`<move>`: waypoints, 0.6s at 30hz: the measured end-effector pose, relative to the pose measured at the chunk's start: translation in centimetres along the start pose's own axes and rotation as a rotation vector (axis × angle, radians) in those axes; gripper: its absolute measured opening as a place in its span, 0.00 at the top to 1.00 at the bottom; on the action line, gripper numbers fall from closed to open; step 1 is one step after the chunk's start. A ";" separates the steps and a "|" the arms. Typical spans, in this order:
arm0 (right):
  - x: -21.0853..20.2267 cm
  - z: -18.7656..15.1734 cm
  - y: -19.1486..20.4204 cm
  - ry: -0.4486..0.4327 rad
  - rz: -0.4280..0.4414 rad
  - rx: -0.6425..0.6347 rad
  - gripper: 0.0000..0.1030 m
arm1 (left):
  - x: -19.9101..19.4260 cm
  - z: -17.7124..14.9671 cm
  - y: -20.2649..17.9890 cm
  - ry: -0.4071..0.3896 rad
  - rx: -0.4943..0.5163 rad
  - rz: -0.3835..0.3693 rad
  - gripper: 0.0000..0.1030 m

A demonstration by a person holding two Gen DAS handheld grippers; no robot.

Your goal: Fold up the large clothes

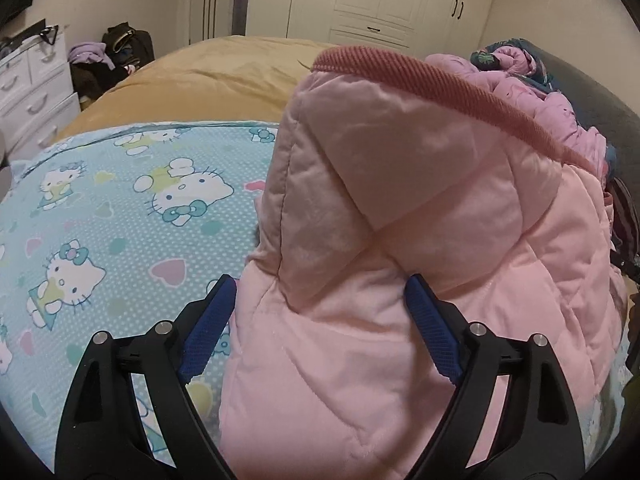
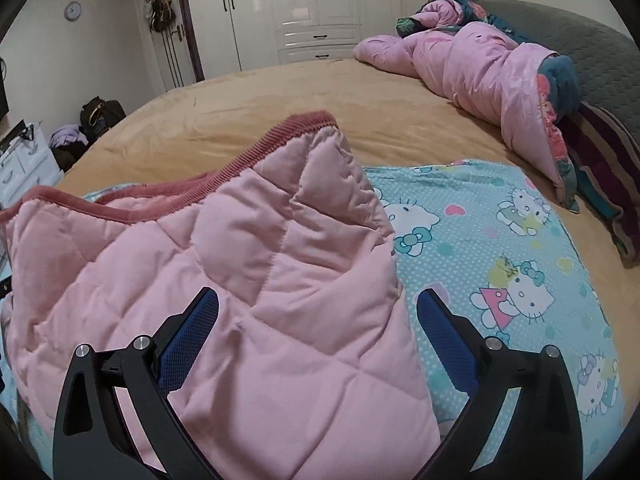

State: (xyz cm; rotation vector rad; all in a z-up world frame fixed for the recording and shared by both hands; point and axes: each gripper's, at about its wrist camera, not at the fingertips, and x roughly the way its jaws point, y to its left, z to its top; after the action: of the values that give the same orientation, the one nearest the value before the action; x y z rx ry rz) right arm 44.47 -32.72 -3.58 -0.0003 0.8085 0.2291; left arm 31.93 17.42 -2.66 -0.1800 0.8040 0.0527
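Claws first: my left claw (image 1: 316,294) has its jaws spread wide, straddling a raised fold of the pink quilted garment (image 1: 400,240). Blue pads (image 1: 434,336) sit at either side of the fabric; I can't confirm they press on it, so I read it as released, not gripped. My right claw (image 2: 318,308) is wide apart too, hovering over the garment's edge, one pad above the pink fabric and the other above the cartoon-cat sheet (image 2: 500,264). Nothing clamped there.

Garment lies on that blue sheet, spread over a tan bed cover (image 2: 248,120). Its ribbed darker-pink trim (image 2: 280,138) runs along the far edge; one corner stands up in a peak. Left wrist view shows it bunched high, blocking most of the right side.

Further back, a crumpled pink duvet (image 2: 472,68) sits by the grey headboard (image 2: 592,52). White wardrobe (image 2: 316,8) lines the rear wall.
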 end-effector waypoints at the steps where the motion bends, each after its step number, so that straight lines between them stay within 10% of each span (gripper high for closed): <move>1: 0.5 0.0 -0.1 0.006 0.003 -0.003 0.05 | 0.1 0.1 -0.1 -0.004 -0.005 -0.003 0.23; 6: 1.6 -0.2 -0.3 0.012 0.011 0.002 0.25 | 0.7 0.4 -0.4 -0.017 -0.007 -0.009 0.25; 18: 0.9 -0.8 0.3 -0.041 -0.011 -0.043 0.44 | 0.5 0.4 -1.3 -0.016 0.037 0.083 0.72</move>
State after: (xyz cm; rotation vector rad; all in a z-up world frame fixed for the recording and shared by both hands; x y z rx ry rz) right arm 44.41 -32.29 -4.76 -0.0409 0.7625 0.2351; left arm 32.71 16.25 -2.54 -0.1114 0.7956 0.1175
